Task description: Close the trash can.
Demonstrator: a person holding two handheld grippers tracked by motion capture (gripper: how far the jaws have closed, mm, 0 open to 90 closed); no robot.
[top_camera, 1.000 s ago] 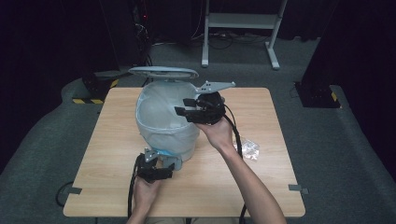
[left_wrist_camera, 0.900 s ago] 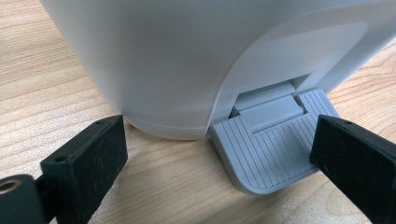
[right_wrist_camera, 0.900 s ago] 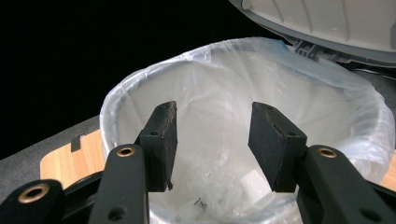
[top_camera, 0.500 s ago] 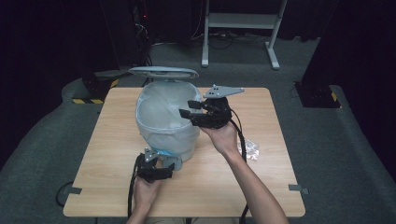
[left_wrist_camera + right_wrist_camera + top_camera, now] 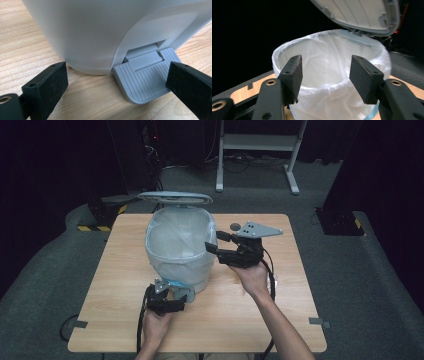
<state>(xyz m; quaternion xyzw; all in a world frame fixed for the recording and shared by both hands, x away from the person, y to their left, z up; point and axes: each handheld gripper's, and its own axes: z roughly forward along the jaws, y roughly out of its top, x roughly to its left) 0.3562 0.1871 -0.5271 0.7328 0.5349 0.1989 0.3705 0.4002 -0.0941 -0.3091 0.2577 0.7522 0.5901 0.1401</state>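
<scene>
Pedal bin: the white pedal bin (image 5: 177, 252) stood on the far-left half of the worktop (image 5: 280, 320), lined with a clear bag (image 5: 329, 72), its lid (image 5: 175, 197) tipped up and back behind the rim.
Step in hand: you looked to be holding the lid up with the pedal while your other hand worked at the mouth of the bin; that is my reading, not something plainly shown.
Left gripper: your left gripper (image 5: 117, 82) sat low at the foot of the bin, fingers (image 5: 47, 85) spread wide and empty, one of them resting at the edge of the grey ribbed pedal (image 5: 142, 82).
Right gripper: your right gripper (image 5: 324, 77) hovered just beside the rim on the bin's right, fingers (image 5: 292, 77) wide apart with nothing between them, aimed across the open top.
Next move: you would likely need steady pressure on the pedal so the lid stays clear, then a careful approach to the bag's edge at the rim.
Hard to tell: whether the pedal was actually pressed down could not be read, the bin's inside was veiled by the milky bag, and something small and white (image 5: 273, 282) behind your right wrist was too blurred to name.
</scene>
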